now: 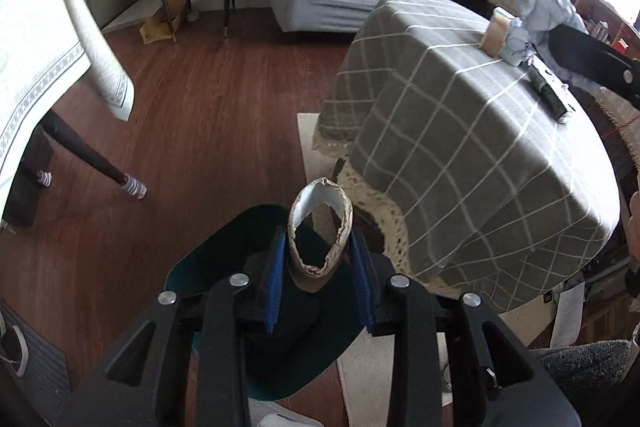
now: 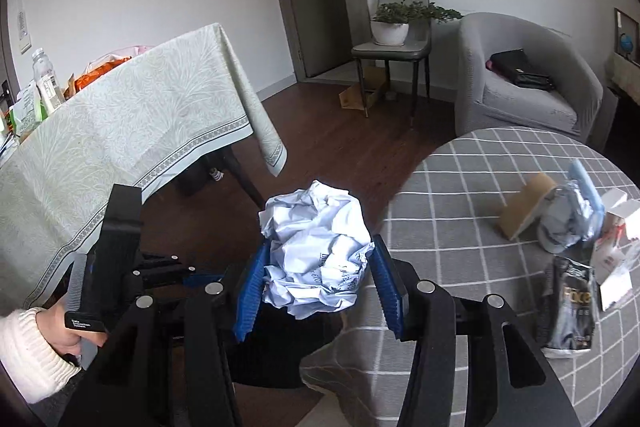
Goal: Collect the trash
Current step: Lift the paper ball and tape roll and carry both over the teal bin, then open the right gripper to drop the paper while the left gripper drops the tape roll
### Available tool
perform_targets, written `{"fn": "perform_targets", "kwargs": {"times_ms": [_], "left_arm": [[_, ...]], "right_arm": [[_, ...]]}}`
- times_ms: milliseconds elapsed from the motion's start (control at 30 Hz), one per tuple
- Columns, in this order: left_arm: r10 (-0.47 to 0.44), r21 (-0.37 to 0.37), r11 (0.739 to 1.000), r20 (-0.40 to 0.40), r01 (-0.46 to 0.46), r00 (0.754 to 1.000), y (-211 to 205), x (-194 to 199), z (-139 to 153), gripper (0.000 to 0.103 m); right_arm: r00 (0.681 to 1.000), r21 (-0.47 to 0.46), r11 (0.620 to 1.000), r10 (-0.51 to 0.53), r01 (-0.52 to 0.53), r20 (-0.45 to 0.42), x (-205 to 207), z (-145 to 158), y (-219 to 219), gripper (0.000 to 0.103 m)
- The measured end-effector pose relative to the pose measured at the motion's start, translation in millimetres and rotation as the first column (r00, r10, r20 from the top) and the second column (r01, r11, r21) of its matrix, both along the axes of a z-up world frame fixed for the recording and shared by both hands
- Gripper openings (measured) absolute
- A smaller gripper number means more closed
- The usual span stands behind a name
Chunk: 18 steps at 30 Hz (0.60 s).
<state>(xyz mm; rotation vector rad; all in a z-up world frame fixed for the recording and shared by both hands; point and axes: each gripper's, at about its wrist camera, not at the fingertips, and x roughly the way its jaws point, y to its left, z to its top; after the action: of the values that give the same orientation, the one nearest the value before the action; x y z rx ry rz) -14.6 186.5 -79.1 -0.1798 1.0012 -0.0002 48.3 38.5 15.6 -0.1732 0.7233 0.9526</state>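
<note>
Two grippers, both loaded. Left gripper (image 1: 320, 259) has its blue pads clenched on a squashed cardboard tube (image 1: 320, 231), held over the dark green bin (image 1: 208, 259) on the floor beside the table (image 1: 460, 155). Right gripper (image 2: 316, 275) grasps a crumpled paper ball (image 2: 316, 239) above the bin's black opening (image 2: 272, 351). More trash lies on the checked cloth: a cardboard piece (image 2: 524, 205), a foil pouch (image 2: 570, 307).
</note>
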Motion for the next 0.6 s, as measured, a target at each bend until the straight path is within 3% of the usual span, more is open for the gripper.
{"fn": "perform_targets", "kwargs": {"times_ms": [267, 500, 600], "left_arm": [[0.082, -0.052, 0.995, -0.122, -0.089, 0.989, 48.8, -13.8, -31.2, 0.034], [0.092, -0.075, 0.99, -0.267, -0.116, 0.959, 72.6, -31.0, -74.1, 0.034], [0.093, -0.094, 0.988, -0.294, -0.125, 0.951, 79.8, -33.5, -85.3, 0.034]], "right_arm": [[0.997, -0.074, 0.995, 0.065, -0.068, -0.046, -12.1, -31.8, 53.6, 0.051], [0.993, -0.115, 0.988, 0.096, -0.104, -0.071, -18.1, -52.9, 86.4, 0.051], [0.991, -0.134, 0.984, 0.107, -0.117, -0.08, -21.6, -61.5, 99.6, 0.051]]}}
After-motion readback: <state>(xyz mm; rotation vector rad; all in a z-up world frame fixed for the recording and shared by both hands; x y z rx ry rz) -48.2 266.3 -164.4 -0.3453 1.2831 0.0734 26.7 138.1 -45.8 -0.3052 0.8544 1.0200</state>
